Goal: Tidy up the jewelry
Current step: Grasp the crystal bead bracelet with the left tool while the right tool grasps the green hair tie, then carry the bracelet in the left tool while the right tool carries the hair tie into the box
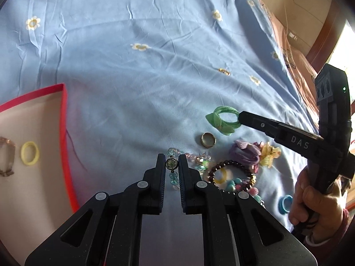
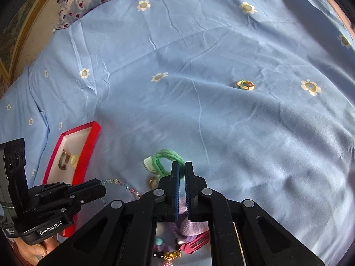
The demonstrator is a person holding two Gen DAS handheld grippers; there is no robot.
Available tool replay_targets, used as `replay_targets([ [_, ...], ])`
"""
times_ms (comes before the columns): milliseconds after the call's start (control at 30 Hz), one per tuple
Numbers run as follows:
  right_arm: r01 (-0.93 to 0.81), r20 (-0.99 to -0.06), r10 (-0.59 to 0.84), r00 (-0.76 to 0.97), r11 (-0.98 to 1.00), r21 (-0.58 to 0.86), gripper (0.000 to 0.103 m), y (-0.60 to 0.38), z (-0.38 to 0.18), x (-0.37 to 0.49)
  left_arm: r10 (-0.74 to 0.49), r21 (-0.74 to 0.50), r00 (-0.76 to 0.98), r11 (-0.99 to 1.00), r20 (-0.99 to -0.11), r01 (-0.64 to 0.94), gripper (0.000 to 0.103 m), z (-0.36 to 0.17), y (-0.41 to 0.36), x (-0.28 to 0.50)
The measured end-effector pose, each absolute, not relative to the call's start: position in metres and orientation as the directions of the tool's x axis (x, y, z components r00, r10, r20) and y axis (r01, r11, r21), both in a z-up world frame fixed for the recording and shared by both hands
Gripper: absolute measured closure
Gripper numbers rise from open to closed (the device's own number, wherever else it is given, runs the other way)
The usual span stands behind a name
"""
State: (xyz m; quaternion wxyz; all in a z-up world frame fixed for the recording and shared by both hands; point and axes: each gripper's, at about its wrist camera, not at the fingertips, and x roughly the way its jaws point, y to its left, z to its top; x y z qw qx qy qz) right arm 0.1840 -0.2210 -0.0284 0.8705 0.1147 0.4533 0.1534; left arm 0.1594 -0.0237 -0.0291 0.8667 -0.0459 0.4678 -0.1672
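- Left tongs (image 1: 172, 163) are narrowed onto the bead bracelet (image 1: 172, 173), one round charm pinched between the jaws; in my judgement this piece goes next to the box.
- Right tongs (image 2: 182, 170) are nearly shut on the green hair tie (image 2: 165, 155), whose band passes between the tips.
- Just right of the left tongs lies the unsorted pile: one dark bead bracelet (image 1: 230, 166), one pastel bead string (image 1: 235, 184), one purple scrunchie (image 1: 246, 153), one yellow charm (image 1: 270, 153), one small yellow ring (image 1: 220, 176).
- Just beyond the left tips: one metal ring (image 1: 208, 139). Farther right, one blue ring (image 1: 285, 204).
- Left of the left tongs, the red box (image 1: 65, 119) holds two pieces: one yellow tie (image 1: 30, 153), one brown bracelet (image 1: 6, 157).
- Far ahead of the right tongs, one multicolour ring (image 2: 244, 85) lies alone on the sheet (image 2: 244, 133).
- Judged so: two pieces are boxed, about ten are left, so the task is early.
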Motion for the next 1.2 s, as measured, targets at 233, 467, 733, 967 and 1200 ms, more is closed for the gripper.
replay_targets([
  [233, -0.210, -0.730, 0.412, 0.546, 0.910, 0.357, 0.099, -0.200, -0.015, 0.172, -0.357, -0.277, 0.538, 0.934, -0.764, 0.227, 0.093, -0.013, -0.002, 0.141],
  [467, -0.264, -0.724, 0.450, 0.523, 0.893, 0.364, 0.099, -0.170, -0.011, 0.166, -0.364, -0.305, 0.571, 0.931, -0.736, 0.199, 0.093, 0.003, 0.024, 0.124],
  [733, -0.323, -0.714, 0.494, 0.496, 0.869, 0.376, 0.099, -0.133, -0.008, 0.160, -0.352, -0.314, 0.623, 0.933, -0.699, 0.175, 0.093, 0.024, 0.052, 0.106],
  [967, -0.382, -0.707, 0.534, 0.464, 0.841, 0.384, 0.099, -0.096, -0.008, 0.155, -0.315, -0.310, 0.656, 0.942, -0.686, 0.127, 0.093, 0.032, 0.083, 0.099],
  [1200, -0.433, -0.704, 0.574, 0.419, 0.807, 0.401, 0.099, -0.059, -0.011, 0.155, -0.267, -0.309, 0.670, 0.949, -0.692, 0.058, 0.093, 0.026, 0.118, 0.095],
])
